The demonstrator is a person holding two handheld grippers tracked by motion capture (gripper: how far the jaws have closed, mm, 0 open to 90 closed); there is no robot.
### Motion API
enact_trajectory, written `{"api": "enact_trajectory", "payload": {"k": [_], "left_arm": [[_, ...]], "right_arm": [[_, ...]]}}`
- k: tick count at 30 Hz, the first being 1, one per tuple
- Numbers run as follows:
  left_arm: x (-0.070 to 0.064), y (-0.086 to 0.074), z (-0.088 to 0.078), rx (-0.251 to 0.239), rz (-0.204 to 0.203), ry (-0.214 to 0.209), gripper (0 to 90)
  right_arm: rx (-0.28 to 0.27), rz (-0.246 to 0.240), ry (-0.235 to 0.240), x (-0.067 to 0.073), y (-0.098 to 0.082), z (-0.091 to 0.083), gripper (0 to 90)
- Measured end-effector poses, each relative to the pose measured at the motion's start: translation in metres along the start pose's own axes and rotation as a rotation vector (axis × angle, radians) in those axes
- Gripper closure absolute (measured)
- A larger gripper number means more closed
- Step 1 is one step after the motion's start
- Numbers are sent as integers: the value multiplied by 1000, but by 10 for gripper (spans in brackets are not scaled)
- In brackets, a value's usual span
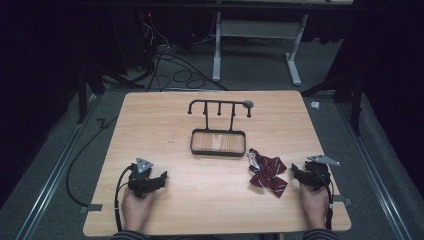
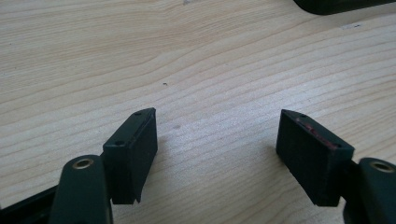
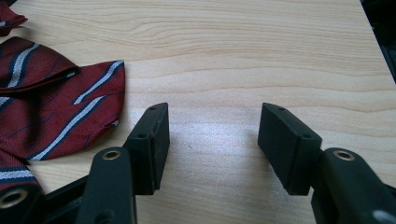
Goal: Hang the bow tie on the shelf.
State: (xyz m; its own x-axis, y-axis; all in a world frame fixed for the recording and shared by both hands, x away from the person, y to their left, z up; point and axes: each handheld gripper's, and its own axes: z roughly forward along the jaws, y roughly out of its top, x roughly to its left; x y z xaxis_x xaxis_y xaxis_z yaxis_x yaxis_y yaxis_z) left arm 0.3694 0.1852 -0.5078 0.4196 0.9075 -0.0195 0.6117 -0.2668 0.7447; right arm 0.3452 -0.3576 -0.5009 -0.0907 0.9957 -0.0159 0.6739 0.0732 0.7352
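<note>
A dark red bow tie with pale and navy stripes [image 1: 267,172] lies on the wooden table, right of the middle; in the right gripper view the bow tie [image 3: 56,102] lies left of the jaws. My right gripper [image 1: 296,172] rests on the table just right of it, open, with bare wood between its jaws [image 3: 212,140]. My left gripper [image 1: 161,179] rests near the front left, open too, over bare wood [image 2: 217,144]. A black wire rack with hooks over a tray [image 1: 218,131] stands mid-table.
The wooden table [image 1: 165,120] has dark floor on all sides. Cables [image 1: 170,70] and a white desk frame [image 1: 255,45] lie beyond its far edge. The rack's tray edge [image 2: 336,4] shows at the top of the left gripper view.
</note>
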Motion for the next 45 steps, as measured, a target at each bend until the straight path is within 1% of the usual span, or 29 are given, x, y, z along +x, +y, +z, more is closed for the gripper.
{"api": "enact_trajectory", "payload": {"k": [19, 24, 27, 29, 32, 36, 40, 43, 45], "left_arm": [[0, 0, 0, 0, -1, 0, 299], [0, 0, 0, 0, -2, 1, 300], [0, 0, 0, -2, -4, 2, 300], [0, 0, 0, -2, -4, 3, 300], [0, 0, 0, -2, -4, 3, 300], [0, 0, 0, -2, -4, 3, 299], [0, 0, 0, 0, -3, 4, 296], [0, 0, 0, 0, -3, 3, 295], [0, 0, 0, 0, -3, 4, 296]], "right_arm": [[3, -2, 4, 0, 0, 0, 442], [2, -1, 19, -1, 0, -1, 451], [-3, 8, 36, -1, -1, -2, 478], [-16, 15, 45, -1, -2, -5, 487], [-43, 4, 56, -1, -3, -11, 505], [-59, 16, 90, 1, -5, -18, 527], [-71, 4, 118, 8, -4, -22, 545], [-81, 2, 148, 16, -1, -24, 564], [-95, -13, 170, 21, 1, -24, 576]]}}
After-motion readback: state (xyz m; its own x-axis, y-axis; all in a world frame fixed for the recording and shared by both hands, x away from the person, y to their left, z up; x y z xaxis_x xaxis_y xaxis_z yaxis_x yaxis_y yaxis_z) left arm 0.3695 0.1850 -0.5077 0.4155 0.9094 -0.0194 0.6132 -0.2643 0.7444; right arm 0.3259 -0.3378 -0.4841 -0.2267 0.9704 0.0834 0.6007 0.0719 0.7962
